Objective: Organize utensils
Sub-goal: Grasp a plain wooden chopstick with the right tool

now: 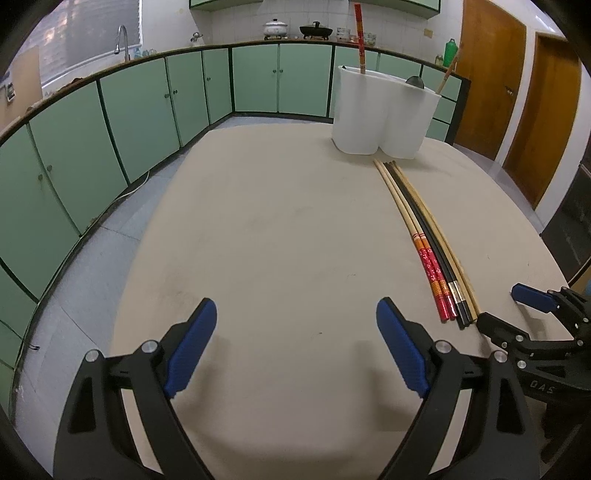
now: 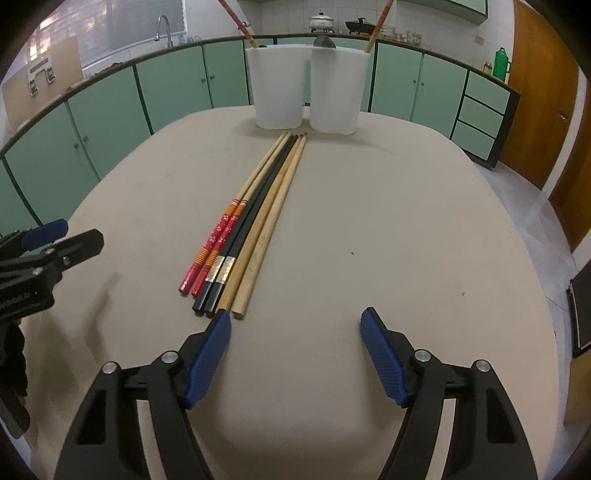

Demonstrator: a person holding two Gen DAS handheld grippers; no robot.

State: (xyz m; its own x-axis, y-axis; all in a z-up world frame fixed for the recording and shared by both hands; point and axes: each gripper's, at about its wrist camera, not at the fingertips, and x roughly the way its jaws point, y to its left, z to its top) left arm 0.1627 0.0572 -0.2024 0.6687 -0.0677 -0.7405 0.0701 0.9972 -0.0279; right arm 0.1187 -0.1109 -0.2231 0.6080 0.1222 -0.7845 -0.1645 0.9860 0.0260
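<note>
Six long chopsticks lie side by side in a tight row on your beige cloth-covered table, thin tips toward the far edge, thick ends toward you: a red-and-orange patterned pair on the left of the row, a black pair with silver bands in the middle, a plain pale wooden pair on the right. Their tips stop just short of the white plastic two-compartment utensil holder standing upright near the far edge. One red-patterned chopstick leans out of its left compartment, one pale stick out of its right, with a dark rounded utensil head between them; what kind of utensil, you cannot tell.

Your right gripper is held low over the table, pointing along the row, jaws spread wide and holding nothing. Its left blue pad sits just beside the butt ends of the wooden pair; contact cannot be told.

Your left gripper hovers over bare cloth left of the row, well apart from the chopsticks, jaws likewise spread wide, nothing between them. It is aimed toward the far edge, roughly parallel to the right one.

Green cabinets ring the room behind.
</note>
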